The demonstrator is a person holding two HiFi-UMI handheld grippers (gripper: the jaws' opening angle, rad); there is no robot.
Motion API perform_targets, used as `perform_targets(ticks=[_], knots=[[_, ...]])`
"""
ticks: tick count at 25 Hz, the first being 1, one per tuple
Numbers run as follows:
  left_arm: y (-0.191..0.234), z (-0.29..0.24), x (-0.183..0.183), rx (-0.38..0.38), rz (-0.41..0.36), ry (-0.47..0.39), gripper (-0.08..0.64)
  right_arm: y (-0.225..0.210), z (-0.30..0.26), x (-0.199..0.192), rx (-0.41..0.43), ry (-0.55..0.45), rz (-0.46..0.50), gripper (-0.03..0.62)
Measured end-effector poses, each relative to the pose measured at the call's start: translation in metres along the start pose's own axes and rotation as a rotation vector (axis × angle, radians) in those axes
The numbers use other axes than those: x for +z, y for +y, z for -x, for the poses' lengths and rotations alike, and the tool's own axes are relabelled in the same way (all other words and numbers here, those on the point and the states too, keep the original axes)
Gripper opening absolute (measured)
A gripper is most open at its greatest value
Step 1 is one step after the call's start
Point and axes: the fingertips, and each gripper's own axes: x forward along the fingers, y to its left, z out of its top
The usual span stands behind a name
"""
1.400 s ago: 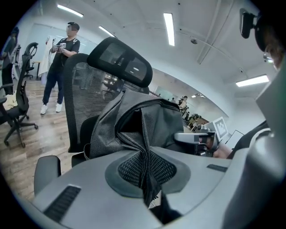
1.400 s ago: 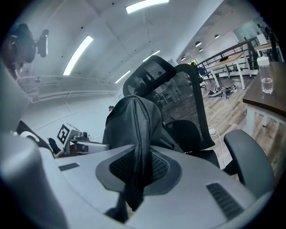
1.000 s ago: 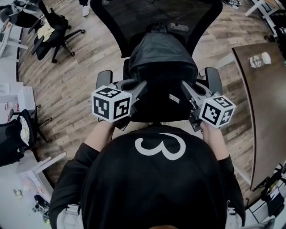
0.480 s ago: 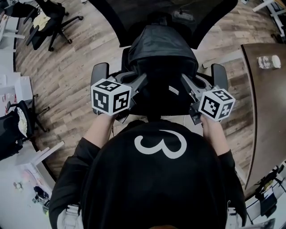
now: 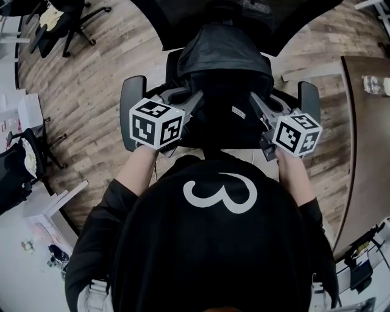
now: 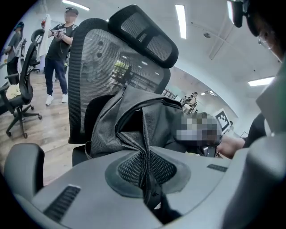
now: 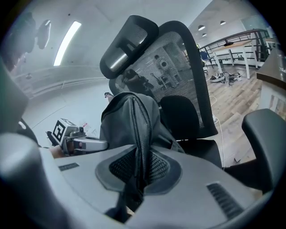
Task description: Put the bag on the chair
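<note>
A black backpack (image 5: 222,73) hangs upright between my two grippers, over the seat of a black mesh-backed office chair (image 5: 131,100). My left gripper (image 5: 196,102) is shut on a strap fold at the bag's left side. In the left gripper view that strap (image 6: 145,156) runs between the pads of the left gripper (image 6: 148,188), with the bag (image 6: 147,120) in front of the chair back (image 6: 98,58). My right gripper (image 5: 254,103) is shut on the bag's right side. The right gripper view shows the bag's edge (image 7: 138,134) pinched in the right gripper (image 7: 136,179).
The chair's armrests (image 5: 309,100) flank both grippers. A dark table (image 5: 365,140) with a plastic bottle (image 5: 374,85) stands at the right. Other office chairs (image 5: 67,18) stand on the wood floor at the upper left, and a person (image 6: 58,40) stands beyond them.
Both grippers have carried the bag a little further in over the chair seat, and the armrests now lie closer beside them. Both grips are unchanged.
</note>
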Motion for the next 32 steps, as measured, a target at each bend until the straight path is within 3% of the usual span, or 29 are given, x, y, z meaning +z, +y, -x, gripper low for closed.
perform_targets(ticks=[18, 32], knots=[[0.008, -0.019, -0.007, -0.053, 0.019, -0.065, 0.040, -0.018, -0.008, -0.007, 0.031, -0.072, -0.038, 0.052], [0.018, -0.025, -0.014, -0.058, 0.084, -0.082, 0.040, -0.020, -0.012, -0.012, 0.043, -0.066, -0.059, 0.060]])
